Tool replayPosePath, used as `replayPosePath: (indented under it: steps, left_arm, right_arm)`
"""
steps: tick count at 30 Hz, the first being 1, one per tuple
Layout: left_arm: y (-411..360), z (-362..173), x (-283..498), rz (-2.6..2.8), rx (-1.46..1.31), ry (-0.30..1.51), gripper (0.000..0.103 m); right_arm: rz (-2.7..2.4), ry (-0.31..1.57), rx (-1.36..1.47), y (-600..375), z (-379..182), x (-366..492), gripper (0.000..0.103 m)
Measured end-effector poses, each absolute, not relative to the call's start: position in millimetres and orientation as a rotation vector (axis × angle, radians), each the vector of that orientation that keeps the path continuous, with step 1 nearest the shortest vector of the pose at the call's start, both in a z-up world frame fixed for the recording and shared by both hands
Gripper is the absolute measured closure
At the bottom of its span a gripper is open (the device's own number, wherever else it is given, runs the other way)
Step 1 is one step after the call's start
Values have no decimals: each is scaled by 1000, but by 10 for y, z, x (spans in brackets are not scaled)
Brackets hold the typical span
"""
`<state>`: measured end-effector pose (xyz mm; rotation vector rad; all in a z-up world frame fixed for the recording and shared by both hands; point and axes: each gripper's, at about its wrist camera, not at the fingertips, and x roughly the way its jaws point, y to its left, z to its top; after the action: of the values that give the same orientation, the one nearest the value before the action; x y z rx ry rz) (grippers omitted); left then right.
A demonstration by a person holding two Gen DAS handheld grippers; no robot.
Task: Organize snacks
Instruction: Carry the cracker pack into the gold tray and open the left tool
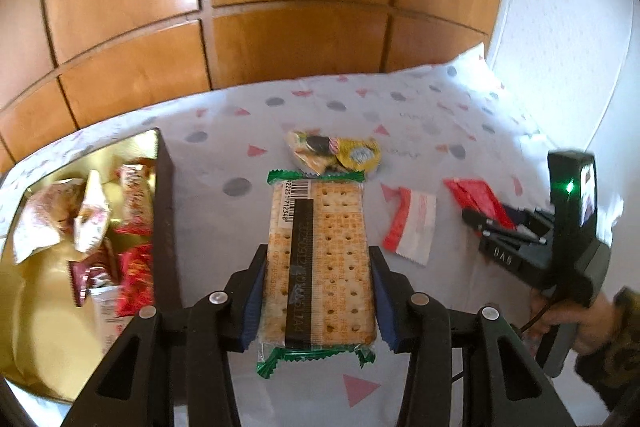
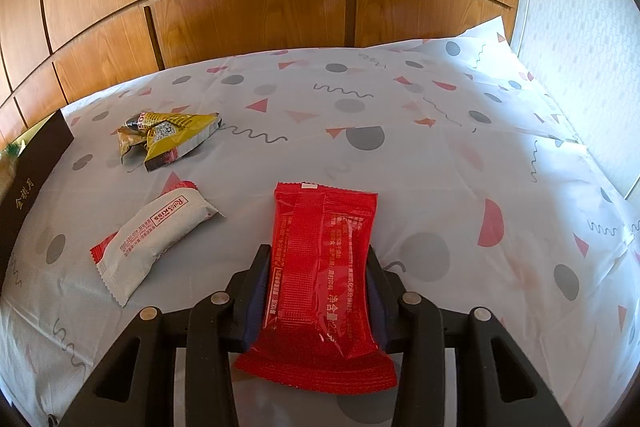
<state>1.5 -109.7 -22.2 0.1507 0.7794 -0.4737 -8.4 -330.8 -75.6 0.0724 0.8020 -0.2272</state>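
Observation:
My left gripper (image 1: 318, 259) is shut on a clear cracker packet (image 1: 320, 267) with green ends, held just above the tablecloth, right of the gold box (image 1: 166, 211). My right gripper (image 2: 316, 263) is shut on a red snack packet (image 2: 320, 279); it also shows in the left wrist view (image 1: 478, 201), held by the other gripper (image 1: 470, 217) at the right. A white and red packet (image 2: 154, 235) lies left of the right gripper, also seen in the left wrist view (image 1: 410, 223). Two yellow packets (image 2: 168, 137) lie farther back, also in the left wrist view (image 1: 334, 153).
The gold box holds several snack packets (image 1: 100, 219); its dark wall (image 2: 38, 163) shows at the far left in the right wrist view. A patterned tablecloth (image 2: 400, 155) covers the table. Wooden panels (image 2: 248, 11) stand behind. A pale wall (image 2: 580, 47) is at the right.

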Motion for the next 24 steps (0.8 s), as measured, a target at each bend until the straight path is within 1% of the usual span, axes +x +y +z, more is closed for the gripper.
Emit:
replayPosePath:
  steps: [16, 21, 24]
  left_arm:
    - [-307, 36, 120, -328, 46, 753, 56]
    - [214, 87, 194, -241, -59, 764, 56]
    - [750, 84, 255, -142, -185, 791, 56]
  right_arm:
    - [-232, 801, 67, -3300, -754, -82, 60]
    - [-232, 801, 68, -3299, -752, -80, 60]
    - [-233, 799, 70, -3301, -752, -84, 60]
